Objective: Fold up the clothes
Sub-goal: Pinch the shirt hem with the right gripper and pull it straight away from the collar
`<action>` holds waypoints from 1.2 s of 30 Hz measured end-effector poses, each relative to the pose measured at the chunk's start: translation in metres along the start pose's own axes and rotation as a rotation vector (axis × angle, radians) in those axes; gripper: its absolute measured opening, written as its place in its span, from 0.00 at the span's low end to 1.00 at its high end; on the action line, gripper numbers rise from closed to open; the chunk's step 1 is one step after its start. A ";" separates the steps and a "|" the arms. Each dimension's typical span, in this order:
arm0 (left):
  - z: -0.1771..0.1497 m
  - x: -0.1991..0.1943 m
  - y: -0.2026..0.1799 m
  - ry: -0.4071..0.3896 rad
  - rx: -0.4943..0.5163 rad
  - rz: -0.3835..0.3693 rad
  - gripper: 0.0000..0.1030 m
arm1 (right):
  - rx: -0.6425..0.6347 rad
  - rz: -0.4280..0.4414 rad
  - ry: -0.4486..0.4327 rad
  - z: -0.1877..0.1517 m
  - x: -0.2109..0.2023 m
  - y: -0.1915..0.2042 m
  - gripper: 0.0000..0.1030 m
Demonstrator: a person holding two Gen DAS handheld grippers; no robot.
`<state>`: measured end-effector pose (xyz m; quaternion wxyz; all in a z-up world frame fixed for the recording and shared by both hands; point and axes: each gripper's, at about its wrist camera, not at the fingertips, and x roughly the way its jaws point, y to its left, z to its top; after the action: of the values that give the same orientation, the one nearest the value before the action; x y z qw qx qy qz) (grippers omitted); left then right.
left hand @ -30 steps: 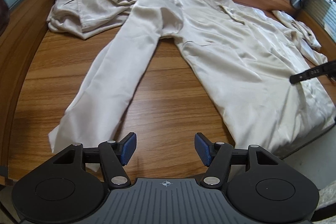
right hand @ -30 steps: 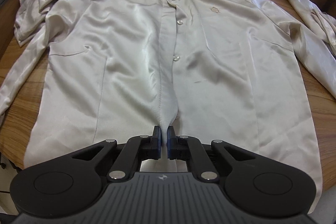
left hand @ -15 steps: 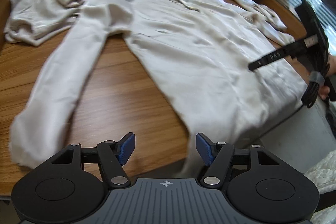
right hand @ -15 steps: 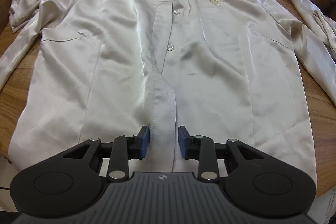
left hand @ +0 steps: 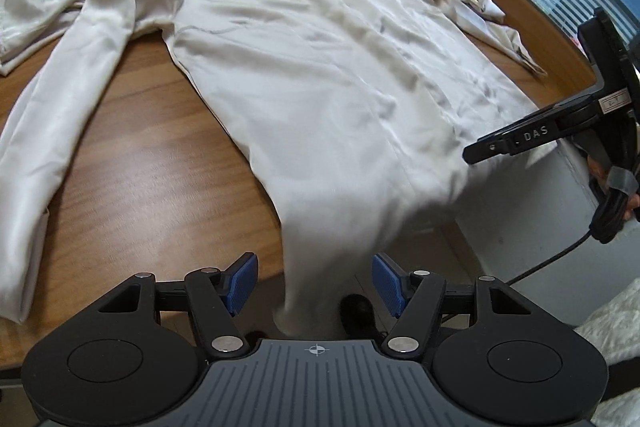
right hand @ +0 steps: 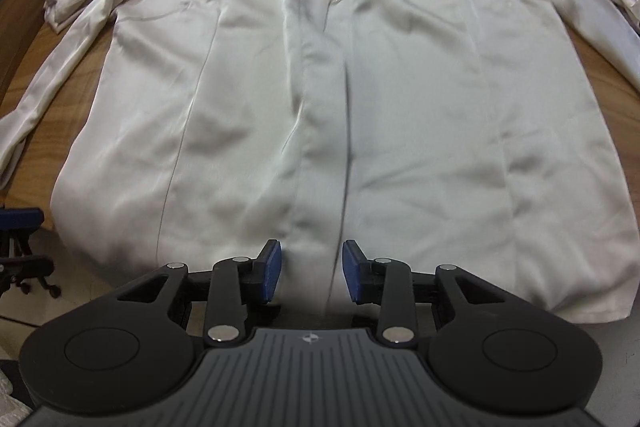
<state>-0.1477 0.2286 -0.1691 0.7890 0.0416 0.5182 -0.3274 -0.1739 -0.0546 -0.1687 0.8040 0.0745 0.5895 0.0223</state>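
Shirt: cream satin button-front shirt point(right hand: 420, 75) is spread flat on the brown wooden table point(left hand: 132, 167), hem hanging over the near edge
Left gripper point(left hand: 315, 283): fingers released, hem corner between them
Right gripper point(right hand: 311, 271): fingers released around the placket

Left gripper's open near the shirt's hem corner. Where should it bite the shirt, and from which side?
Grip the shirt at its near-left hem corner, which droops over the table edge between the left gripper pads. Come in from the near side, level with the edge: there the cloth hangs free, so both pads can get around it, probably without scraping wood.
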 end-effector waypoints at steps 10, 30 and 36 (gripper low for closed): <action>-0.026 0.011 0.005 0.031 -0.038 0.045 0.64 | -0.038 0.003 -0.029 -0.006 -0.009 0.015 0.08; -0.045 0.049 -0.005 0.057 -0.081 0.040 0.04 | -0.158 0.008 0.012 0.004 -0.023 0.015 0.08; -0.044 0.005 -0.031 0.028 -0.100 0.018 0.08 | -0.180 0.032 -0.008 0.012 -0.041 0.010 0.09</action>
<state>-0.1987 0.2204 -0.1851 0.7856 0.0115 0.5447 -0.2933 -0.1741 -0.0505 -0.1245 0.8095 0.0113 0.5805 0.0879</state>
